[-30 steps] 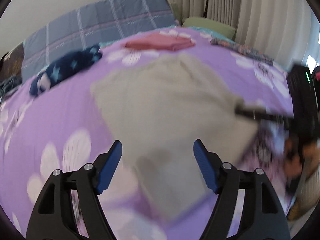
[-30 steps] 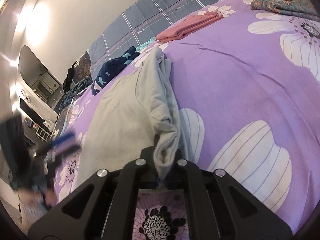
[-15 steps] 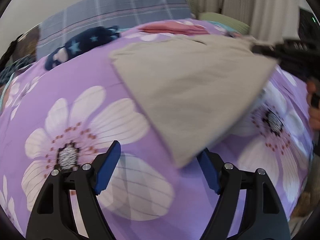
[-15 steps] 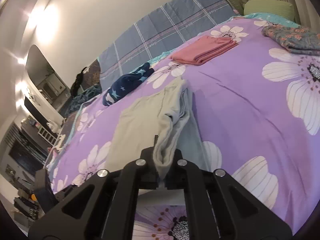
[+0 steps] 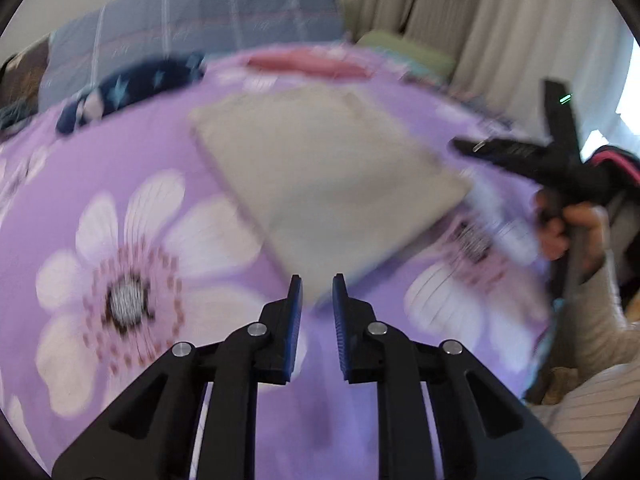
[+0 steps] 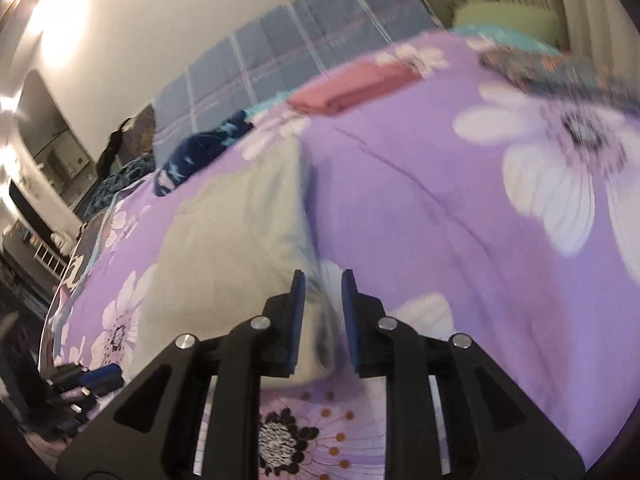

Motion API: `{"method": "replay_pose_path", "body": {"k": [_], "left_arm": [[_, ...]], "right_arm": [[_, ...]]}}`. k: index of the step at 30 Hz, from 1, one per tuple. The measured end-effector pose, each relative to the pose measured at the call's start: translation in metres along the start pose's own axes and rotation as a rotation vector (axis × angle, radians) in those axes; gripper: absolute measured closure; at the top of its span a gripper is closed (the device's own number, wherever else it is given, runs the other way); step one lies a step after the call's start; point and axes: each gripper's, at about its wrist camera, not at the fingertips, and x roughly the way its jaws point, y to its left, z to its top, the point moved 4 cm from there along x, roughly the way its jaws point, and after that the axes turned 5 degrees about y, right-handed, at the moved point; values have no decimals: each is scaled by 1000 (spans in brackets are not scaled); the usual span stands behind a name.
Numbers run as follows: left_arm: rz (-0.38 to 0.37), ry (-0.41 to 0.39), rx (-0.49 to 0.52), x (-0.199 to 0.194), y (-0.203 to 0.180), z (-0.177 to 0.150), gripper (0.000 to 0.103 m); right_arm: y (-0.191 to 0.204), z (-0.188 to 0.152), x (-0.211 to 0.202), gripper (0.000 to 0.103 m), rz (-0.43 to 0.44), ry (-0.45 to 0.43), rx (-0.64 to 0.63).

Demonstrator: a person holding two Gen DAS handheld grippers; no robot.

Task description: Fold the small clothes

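We are holding the left gripper (image 5: 316, 294) low over the purple flowered bedspread (image 5: 120, 208), its blue-padded jaws standing a narrow gap apart with nothing between them; the near corner of the grey garment (image 5: 328, 176) is lying just ahead of the tips, and the blur keeps us from telling whether they are touching it. We are holding the right gripper (image 6: 322, 292) with its jaws likewise slightly parted, released, and the near right edge of the grey garment (image 6: 236, 248) is sitting in the gap between the pads without being pinched. The garment is lying folded flat in the middle of the bed. In the left wrist view the right hand (image 5: 568, 228) is wrapping around its gripper's handle at the bed's right side, the tool pointing toward the cloth's right corner. Farther back, a folded pink garment (image 6: 352, 88) and a navy star-print garment (image 6: 200, 148) are resting near the checked blue quilt (image 6: 288, 52).
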Motion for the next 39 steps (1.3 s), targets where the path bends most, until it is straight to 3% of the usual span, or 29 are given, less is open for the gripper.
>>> {"method": "replay_pose_path", "body": {"k": [3,6,8,12,16,18,23,26,27,29,32,34,39], "left_arm": [[20,-54,26,4,-4,23,86],[36,-2,17,45,0,30,83],[76,73,10,77,5,23,78],[71,42,32,80,2,18,68],[-3,47,-35,69,8,24,67],[-29,-2,-65,59,15,39,67],[62,-52,-88,69,37,79,65],[121,11,-137,103,60,86,60],[136,38,-142,115,64,83,51],[135,30,-153,123,69,75,44],[89,32,-178,122,75,75,43],[82,30,-183,123,77,75,43],[85,27,-178,123,77,75,42]], "right_arm": [[8,0,8,83,16,22,-23],[12,-8,24,83,18,67,-41],[4,-16,37,83,-82,112,-61],[-6,-13,36,81,-72,142,-35],[17,19,27,81,-99,57,-131],[36,37,31,81,-102,28,-205],[55,82,72,81,-25,61,-242],[57,95,122,81,134,223,-238],[56,96,136,85,107,252,-244],[40,97,160,103,-54,241,-285],[26,104,159,103,6,214,-238],[25,112,150,103,-13,184,-217],[37,142,142,75,-38,122,-267]]}}
